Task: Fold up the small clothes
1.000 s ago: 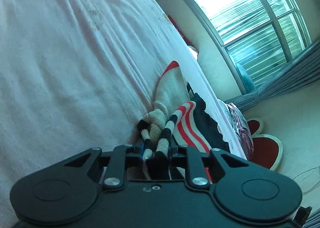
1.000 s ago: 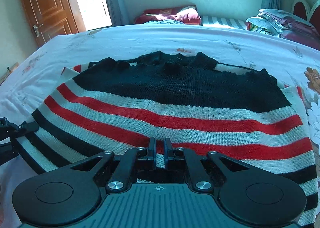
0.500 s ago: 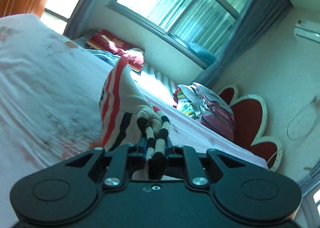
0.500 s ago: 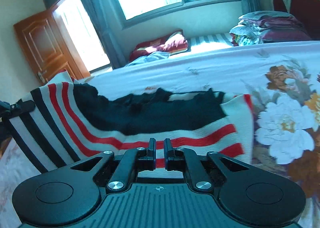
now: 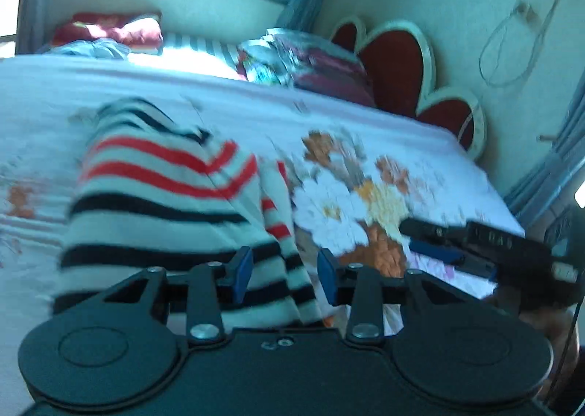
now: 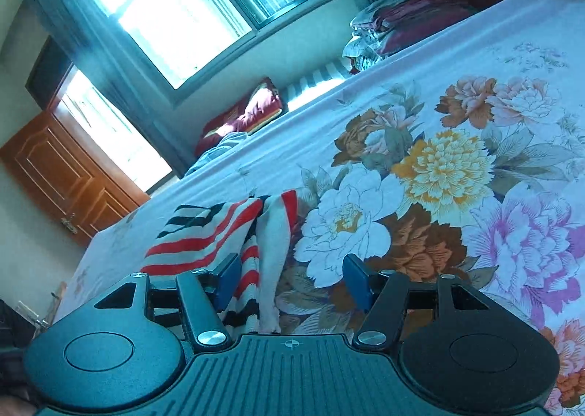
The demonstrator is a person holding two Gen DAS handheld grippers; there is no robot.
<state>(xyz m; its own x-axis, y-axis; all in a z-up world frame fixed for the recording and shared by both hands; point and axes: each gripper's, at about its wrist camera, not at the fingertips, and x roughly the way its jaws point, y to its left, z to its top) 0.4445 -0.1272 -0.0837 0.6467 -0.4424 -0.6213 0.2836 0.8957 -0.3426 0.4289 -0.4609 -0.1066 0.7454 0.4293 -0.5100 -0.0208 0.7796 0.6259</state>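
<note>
Now both the left tool [image 5: 285, 274] and right tool [image 6: 292, 282] gape over the striped sweater's [image 5: 164, 196] edge.

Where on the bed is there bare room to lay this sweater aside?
Bare flowered bedspread runs from the striped sweater toward the red headboard. Crowded only at the folded bedding by that headboard. Both grippers, left and right, are open.

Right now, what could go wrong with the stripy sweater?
Both grippers are open, so nothing holds the striped sweater. It lies bunched on the floral bedsheet, and its loose right edge might flop open. The left gripper sits low over the knit and could snag it.
</note>
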